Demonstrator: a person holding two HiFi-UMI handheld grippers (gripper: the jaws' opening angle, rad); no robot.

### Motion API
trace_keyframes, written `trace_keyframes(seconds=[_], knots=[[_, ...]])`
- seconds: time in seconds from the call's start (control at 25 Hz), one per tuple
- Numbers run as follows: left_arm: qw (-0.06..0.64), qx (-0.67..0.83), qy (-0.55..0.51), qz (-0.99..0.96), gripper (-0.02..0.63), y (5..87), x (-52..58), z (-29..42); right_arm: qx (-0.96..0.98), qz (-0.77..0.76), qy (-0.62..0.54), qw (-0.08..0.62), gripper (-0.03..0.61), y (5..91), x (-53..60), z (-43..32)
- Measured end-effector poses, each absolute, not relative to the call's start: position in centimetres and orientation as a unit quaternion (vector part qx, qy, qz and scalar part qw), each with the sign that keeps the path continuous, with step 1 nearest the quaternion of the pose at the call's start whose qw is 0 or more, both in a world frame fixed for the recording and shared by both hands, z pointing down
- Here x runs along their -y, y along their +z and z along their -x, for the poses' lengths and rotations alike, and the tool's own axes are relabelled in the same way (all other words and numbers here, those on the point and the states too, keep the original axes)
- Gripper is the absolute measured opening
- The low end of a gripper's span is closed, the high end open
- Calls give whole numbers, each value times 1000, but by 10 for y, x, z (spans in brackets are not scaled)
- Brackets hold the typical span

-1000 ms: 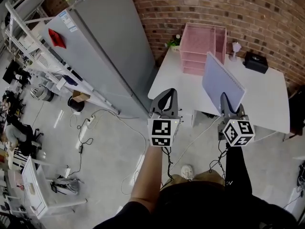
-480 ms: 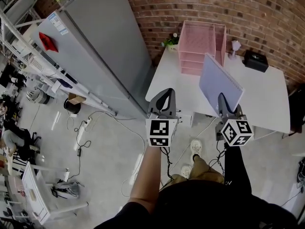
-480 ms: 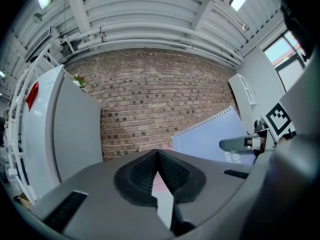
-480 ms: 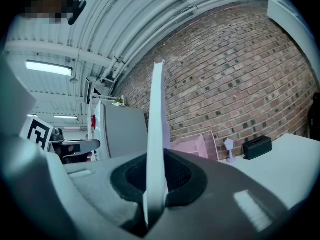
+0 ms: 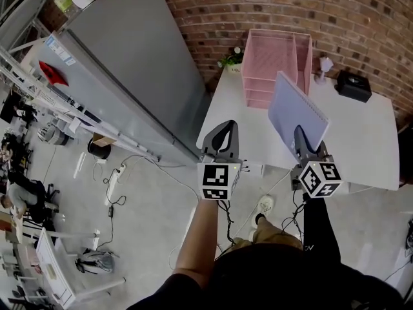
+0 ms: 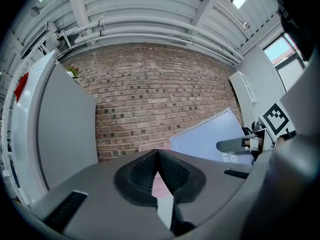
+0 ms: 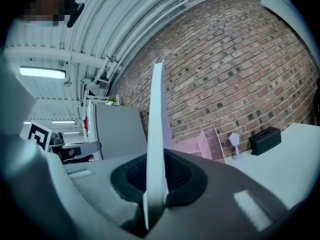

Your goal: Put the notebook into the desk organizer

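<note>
**Notebook clamped on edge, organizer ahead**

Your right gripper (image 7: 155, 180) is pinched tight on the lower edge of the notebook (image 5: 297, 112), which stands upright above the jaws over the near side of the white table (image 5: 361, 137). That edge-on hold looks meant for sliding it into a slot. Your left gripper (image 6: 157, 158) has its jaws pressed together on nothing, beside the notebook and clear of its cover. The pink desk organizer (image 5: 274, 60) sits against the brick wall, well apart from the notebook.
</note>
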State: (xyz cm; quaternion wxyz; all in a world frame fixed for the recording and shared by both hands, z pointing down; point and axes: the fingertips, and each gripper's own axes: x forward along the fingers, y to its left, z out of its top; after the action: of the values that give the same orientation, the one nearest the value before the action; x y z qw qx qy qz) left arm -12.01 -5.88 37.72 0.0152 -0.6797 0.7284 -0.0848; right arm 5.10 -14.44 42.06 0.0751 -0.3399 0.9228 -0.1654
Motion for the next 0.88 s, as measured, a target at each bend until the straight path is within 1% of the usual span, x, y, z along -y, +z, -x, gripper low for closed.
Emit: trace_keyframes(seconds=[0.48, 0.68, 0.88], knots=[[28, -713, -84, 695, 8, 377, 181, 160, -926, 332, -159, 87, 31, 411, 248, 1], [31, -708, -81, 701, 8, 374, 207, 166, -928, 324, -159, 96, 31, 403, 267, 13], [28, -697, -83, 712, 9, 379, 217, 167, -928, 319, -166, 103, 31, 401, 262, 18]])
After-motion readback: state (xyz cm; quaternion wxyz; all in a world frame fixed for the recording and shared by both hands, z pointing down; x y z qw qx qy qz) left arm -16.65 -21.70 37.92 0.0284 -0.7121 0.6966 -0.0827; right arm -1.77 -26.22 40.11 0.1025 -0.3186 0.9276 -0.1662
